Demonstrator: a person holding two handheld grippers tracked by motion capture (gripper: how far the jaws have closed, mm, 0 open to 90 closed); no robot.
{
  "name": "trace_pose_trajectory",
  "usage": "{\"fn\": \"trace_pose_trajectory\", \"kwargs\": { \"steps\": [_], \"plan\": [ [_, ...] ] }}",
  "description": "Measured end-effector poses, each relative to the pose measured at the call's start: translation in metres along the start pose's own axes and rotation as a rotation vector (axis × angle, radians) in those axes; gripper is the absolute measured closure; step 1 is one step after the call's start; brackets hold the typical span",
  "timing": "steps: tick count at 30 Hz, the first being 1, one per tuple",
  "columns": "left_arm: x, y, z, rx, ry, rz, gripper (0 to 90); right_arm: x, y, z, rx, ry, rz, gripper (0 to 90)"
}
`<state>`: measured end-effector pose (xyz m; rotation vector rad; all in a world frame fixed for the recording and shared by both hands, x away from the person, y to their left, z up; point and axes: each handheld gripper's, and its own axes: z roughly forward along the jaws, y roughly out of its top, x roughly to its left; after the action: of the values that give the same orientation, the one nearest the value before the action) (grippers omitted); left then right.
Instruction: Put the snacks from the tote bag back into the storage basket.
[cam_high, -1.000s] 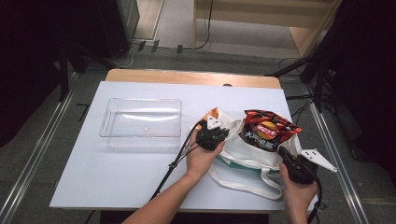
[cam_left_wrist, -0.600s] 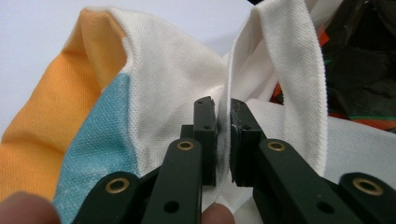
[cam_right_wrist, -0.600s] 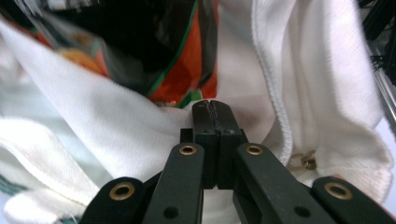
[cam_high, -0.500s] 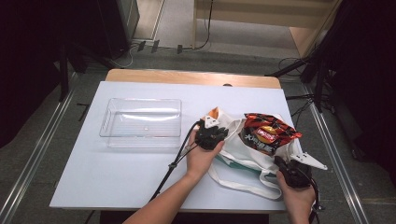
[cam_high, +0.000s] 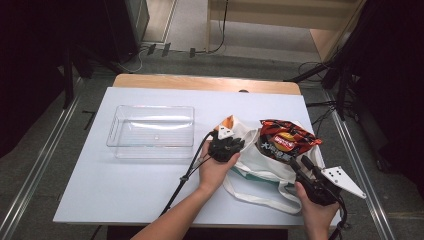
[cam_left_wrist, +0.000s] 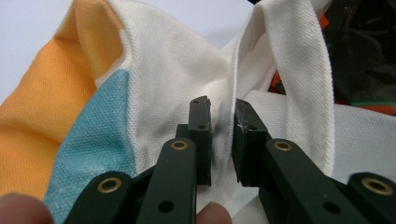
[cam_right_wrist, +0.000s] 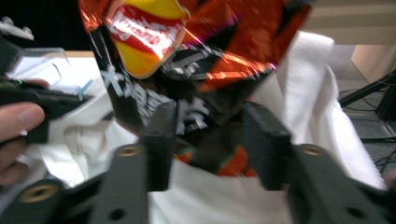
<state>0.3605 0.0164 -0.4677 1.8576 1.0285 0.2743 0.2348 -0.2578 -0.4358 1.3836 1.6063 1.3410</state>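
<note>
While the snack bag (cam_high: 284, 141) sat half inside the mouth of the white tote bag (cam_high: 260, 162) at the near right of the table (cam_high: 125, 200), both grippers worked at that opening. The left gripper (cam_high: 226, 146) was pinching a fold of the tote's white cloth beside a handle strap (cam_left_wrist: 299, 70), its jaws close together with the fabric bunched between the pads; they had just been easing apart a little, but the cloth was still caught. The right gripper (cam_high: 302, 167) lay at the near right of the tote, and its jaws had just been opening: in the right gripper view they stood apart on either side of the snack bag's lower edge, the pads not pressing on it.

The snack bag looked light, puffed with air and glossy, so it would likely crinkle, slip under hard pads and crush its contents if squeezed in the middle. A crimped seam or a corner seemed the safer place to hold. The tote was soft, limp cotton that would sag shut unless its rim was kept lifted, as the left gripper was doing. A clear plastic tray (cam_high: 152, 131) stood well apart to the left.
</note>
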Motion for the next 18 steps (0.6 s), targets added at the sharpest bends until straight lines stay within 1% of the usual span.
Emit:
{"fn": "trace_pose_trajectory", "kwargs": {
  "steps": [1, 3, 6, 8, 9, 11, 13, 14, 15, 16, 18],
  "plan": [
    [0.0, 0.0, 0.0, 0.0, 0.001, 0.002, 80.1, 0.001, 0.002, 0.001, -0.005, -0.009, 0.005, 47.6],
    [0.0, 0.0, 0.0, 0.002, 0.0, 0.006, 80.1, 0.001, 0.006, 0.002, -0.015, 0.001, 0.026, 42.0],
    [0.0, -0.001, 0.0, 0.002, 0.0, 0.01, 80.1, -0.001, 0.01, 0.009, -0.007, -0.026, 0.052, 37.3],
    [-0.001, -0.001, -0.001, 0.001, 0.0, 0.009, 80.1, -0.004, 0.01, 0.016, 0.013, 0.003, 0.083, 36.8],
    [-0.001, -0.002, -0.001, 0.0, -0.001, 0.009, 80.1, -0.004, 0.009, 0.02, 0.027, 0.018, 0.089, 36.5],
    [-0.002, -0.002, -0.001, -0.003, 0.002, 0.016, 80.1, -0.001, 0.006, 0.028, 0.056, 0.033, 0.08, 35.6],
    [-0.003, -0.003, -0.001, -0.004, 0.004, 0.025, 80.2, 0.005, 0.005, 0.033, 0.07, 0.016, 0.032, 40.4],
    [-0.003, -0.003, -0.001, -0.003, 0.005, 0.027, 80.3, 0.008, 0.005, 0.034, 0.078, 0.007, 0.015, 46.2],
    [-0.004, -0.003, -0.001, 0.001, 0.009, 0.031, 80.4, 0.009, 0.005, 0.035, 0.082, 0.008, 0.005, 50.2],
    [-0.003, -0.004, 0.0, -0.001, 0.006, 0.029, 80.4, 0.01, 0.004, 0.035, 0.079, 0.02, 0.006, 55.8],
    [-0.003, -0.004, 0.0, -0.002, 0.007, 0.025, 80.3, 0.013, 0.004, 0.034, 0.063, 0.014, -0.022, 60.7]
  ]
}}
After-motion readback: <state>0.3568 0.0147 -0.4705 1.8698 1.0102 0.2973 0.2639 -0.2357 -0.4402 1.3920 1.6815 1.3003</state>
